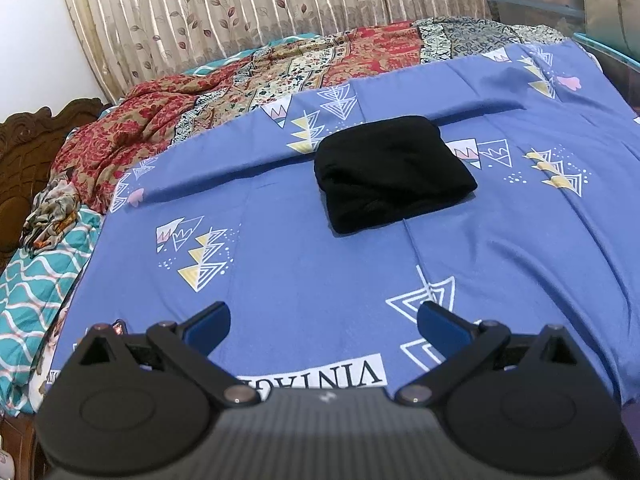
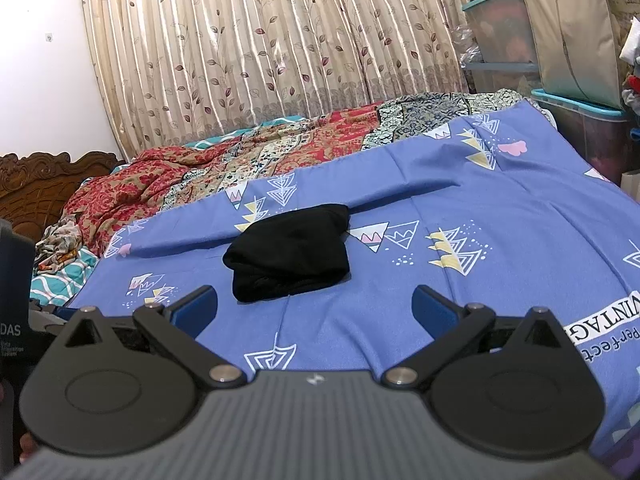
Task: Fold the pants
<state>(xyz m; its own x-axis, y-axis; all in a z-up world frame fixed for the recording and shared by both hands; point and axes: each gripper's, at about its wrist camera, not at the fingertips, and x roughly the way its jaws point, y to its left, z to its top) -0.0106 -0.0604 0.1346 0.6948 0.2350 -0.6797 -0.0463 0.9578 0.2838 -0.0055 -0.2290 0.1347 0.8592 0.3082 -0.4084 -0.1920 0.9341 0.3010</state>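
Black pants (image 1: 394,174) lie as a compact folded bundle on the blue patterned sheet (image 1: 300,272), at about 12 o'clock from the left gripper (image 1: 324,322) and 11 o'clock from the right gripper (image 2: 314,306). Fold looks finished: edges stacked, nothing trailing, so the bundle sits alone mid-sheet. Both grippers hover near the bed's near edge, well apart from the pants, jaws spread wide and empty, likely pulled back since no hold is needed. The sheet is spread flat as a work surface over a red floral blanket (image 1: 132,128) bunched at 10 o'clock. Hard to tell: layer count and which end is the waistband, black on black. Storage boxes (image 2: 504,28) at 1 o'clock are cut off; a dark labelled object (image 2: 14,300) at 9 o'clock in the right view is partly out of frame.
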